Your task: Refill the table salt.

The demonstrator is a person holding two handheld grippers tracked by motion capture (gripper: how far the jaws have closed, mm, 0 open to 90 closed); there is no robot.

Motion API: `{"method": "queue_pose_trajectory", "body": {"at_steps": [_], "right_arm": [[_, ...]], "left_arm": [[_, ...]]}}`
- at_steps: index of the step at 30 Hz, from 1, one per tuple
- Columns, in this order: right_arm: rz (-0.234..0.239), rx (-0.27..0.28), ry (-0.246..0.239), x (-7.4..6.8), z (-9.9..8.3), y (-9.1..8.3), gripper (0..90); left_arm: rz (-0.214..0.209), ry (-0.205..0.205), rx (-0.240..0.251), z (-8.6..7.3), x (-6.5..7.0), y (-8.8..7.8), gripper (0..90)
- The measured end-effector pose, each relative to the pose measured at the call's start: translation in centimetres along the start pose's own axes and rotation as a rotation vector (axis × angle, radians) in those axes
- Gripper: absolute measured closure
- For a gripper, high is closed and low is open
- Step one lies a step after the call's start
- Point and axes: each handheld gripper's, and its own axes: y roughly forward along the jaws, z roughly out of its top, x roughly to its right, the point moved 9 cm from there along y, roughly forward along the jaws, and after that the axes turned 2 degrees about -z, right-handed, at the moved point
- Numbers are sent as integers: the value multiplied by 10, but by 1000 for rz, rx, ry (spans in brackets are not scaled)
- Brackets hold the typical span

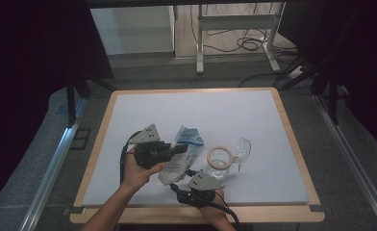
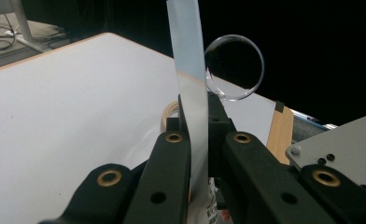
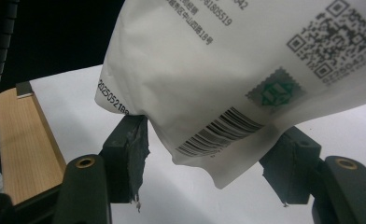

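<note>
While pinching the white printed pouch (image 1: 179, 154) upright above the table (image 1: 129, 115) in left gripper (image 1: 179, 150); right gripper (image 3: 209, 163), half-open, straddling bottom corner without pressing. Next, probably: closing on that corner to tear or steady.

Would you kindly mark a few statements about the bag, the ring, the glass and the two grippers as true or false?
1. The left gripper is shut on the bag's flat edge. True.
2. The right gripper's pads press firmly on the bag's lower corner. False: in the right gripper view the corner sits between the jaws, the left pad at most touches it, and the right pad stands clear.
3. The wooden ring lies on the white mat beside a clear glass. True.
4. The bag is plain, with no print. False: the right gripper view shows a barcode and a QR code.
5. The bag lies flat, untouched. False: it is held up.
</note>
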Motion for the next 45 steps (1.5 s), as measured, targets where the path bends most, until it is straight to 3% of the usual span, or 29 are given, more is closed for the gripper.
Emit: {"method": "queue_pose_trajectory", "body": {"at_steps": [8, 14, 24, 30, 35, 45], "right_arm": [[26, 10, 37, -3, 1, -1, 368], [24, 22, 58, -3, 1, -2, 368], [-2, 50, 123, -3, 5, 4, 368], [-25, 46, 131, -1, 2, 4, 367], [-35, 48, 148, 1, 2, 3, 365], [-27, 51, 166, 2, 0, 1, 364]], "left_arm": [[23, 5, -5, 0, -4, 4, 900], [18, -3, -13, 0, -7, 7, 900], [29, 20, -40, 5, -10, 9, 900], [15, 10, -51, 4, -10, 14, 900], [28, 13, -52, 5, -11, 18, 900], [13, 29, -83, 5, -8, 26, 900]]}}
